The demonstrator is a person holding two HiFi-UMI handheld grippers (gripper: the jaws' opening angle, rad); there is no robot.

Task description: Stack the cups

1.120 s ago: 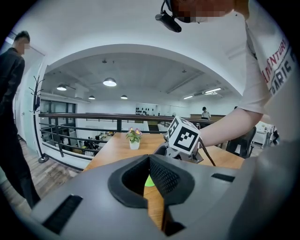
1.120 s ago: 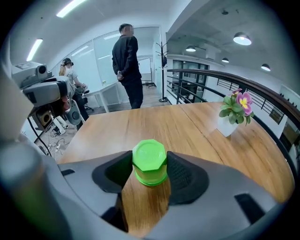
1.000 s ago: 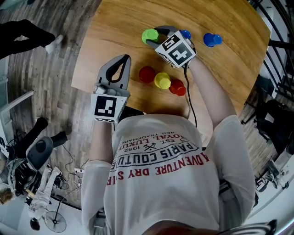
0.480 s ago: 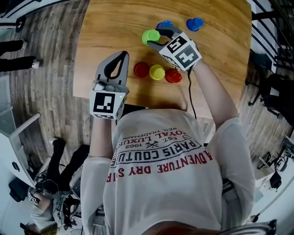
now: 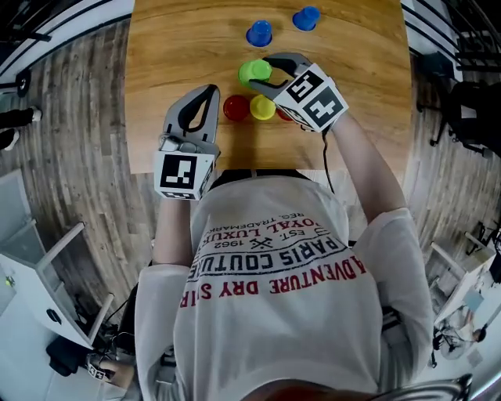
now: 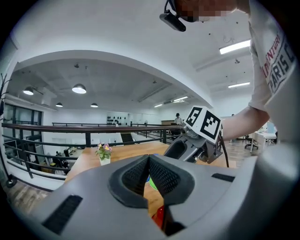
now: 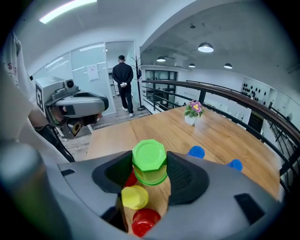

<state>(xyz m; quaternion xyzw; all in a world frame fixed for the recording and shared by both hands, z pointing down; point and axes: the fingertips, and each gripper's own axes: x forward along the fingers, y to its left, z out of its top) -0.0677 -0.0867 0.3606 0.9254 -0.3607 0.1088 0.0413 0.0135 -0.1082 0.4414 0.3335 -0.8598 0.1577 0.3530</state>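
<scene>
**Item: green cup**, small, inverted, with its faceted closed end up.
- Location: at the middle of the table, just beyond a near row of cups. Whether it sits on the wood or is lifted clear cannot be told.
- Hold: the right hand-held gripper is clamped on it, one pad against each side wall below the closed end.
- Handling (judged): light, stiff plastic. It is not fragile, but the walls are smooth and tapered and may slip. Best held across the walls, level, with the open mouth free to drop over another cup.

**Other cups**
- Near row: red cup, then yellow cup on its right. A second red cup is the last in the row.
- Far side: two blue cups, well apart from the row.

**Left hand-held gripper**: jaws together, nothing held, near the table's left edge.
</scene>
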